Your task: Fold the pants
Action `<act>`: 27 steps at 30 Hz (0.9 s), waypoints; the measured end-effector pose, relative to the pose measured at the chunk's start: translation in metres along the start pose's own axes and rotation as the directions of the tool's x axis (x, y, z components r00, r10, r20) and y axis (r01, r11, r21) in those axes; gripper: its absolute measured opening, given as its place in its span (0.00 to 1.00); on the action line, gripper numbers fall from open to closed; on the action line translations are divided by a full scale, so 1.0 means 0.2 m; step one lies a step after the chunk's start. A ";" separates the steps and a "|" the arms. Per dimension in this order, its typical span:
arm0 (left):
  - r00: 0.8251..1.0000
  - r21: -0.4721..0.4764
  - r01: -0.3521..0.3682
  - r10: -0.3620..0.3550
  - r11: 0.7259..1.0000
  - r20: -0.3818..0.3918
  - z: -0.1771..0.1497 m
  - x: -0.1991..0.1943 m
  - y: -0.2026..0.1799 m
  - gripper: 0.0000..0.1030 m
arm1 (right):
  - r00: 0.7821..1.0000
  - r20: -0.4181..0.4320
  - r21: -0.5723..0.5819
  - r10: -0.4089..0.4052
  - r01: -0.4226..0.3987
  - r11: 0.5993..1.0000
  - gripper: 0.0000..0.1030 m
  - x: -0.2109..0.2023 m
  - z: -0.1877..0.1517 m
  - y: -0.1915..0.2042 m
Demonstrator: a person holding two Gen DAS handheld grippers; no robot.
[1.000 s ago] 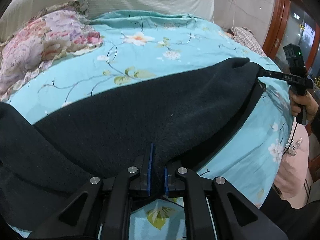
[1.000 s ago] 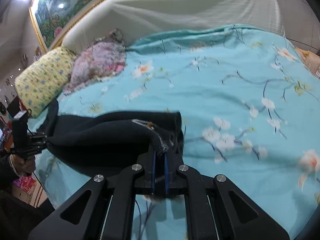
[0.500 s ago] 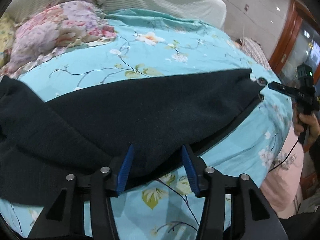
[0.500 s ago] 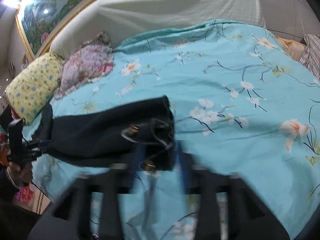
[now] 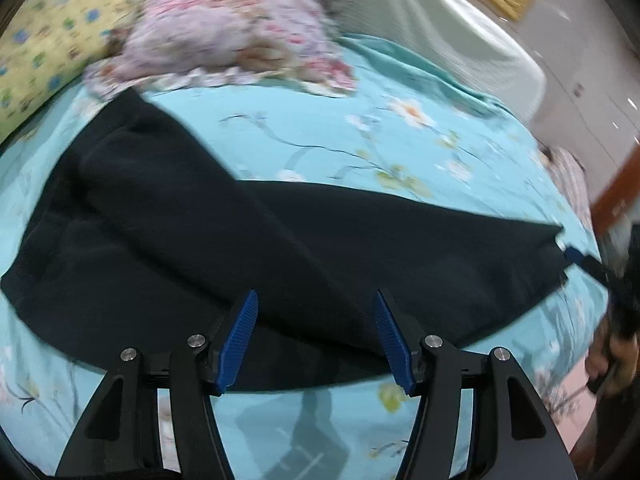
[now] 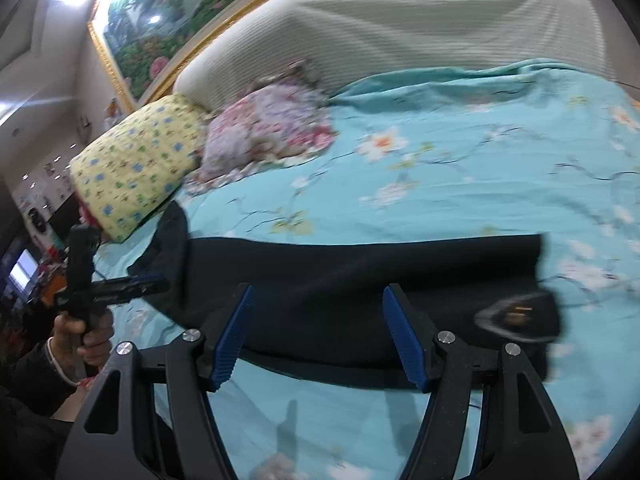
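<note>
Pants (image 5: 320,240) flat on bed (image 6: 460,168); both jaws wide, empty | label (image 6: 516,314) right view only

We see a turquoise floral bedspread (image 6: 460,184) filling most of both frames. Yellow patterned pillow (image 6: 136,172) at left of the right wrist view, top left in the left wrist view. Pink floral pillow (image 5: 236,44) just beside it, touching. White-covered headboard (image 6: 420,28) across the top. Gold-framed landscape painting (image 6: 160,28) upper left, above it.
</note>
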State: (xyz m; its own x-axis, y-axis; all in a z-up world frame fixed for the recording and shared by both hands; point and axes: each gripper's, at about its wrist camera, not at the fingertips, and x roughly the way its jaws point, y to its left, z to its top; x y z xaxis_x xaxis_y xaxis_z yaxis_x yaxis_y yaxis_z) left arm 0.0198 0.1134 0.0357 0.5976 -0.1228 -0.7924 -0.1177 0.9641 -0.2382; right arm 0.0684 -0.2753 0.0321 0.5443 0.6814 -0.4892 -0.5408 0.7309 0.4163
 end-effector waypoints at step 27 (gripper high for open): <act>0.928 -0.081 -0.332 0.310 0.940 -0.205 0.55 0.35 0.30 0.59 | 0.918 -0.289 -0.161 0.271 -0.325 0.932 0.66 0.85 0.00 0.83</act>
State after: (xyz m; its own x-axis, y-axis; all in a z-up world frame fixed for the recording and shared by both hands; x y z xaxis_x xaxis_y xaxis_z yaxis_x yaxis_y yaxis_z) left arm 0.1417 0.1895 0.0276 0.3558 0.1363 -0.9246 -0.3733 0.9277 -0.0069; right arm 0.0715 -0.0383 0.0184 0.1678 0.8126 -0.5581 -0.7841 0.4532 0.4241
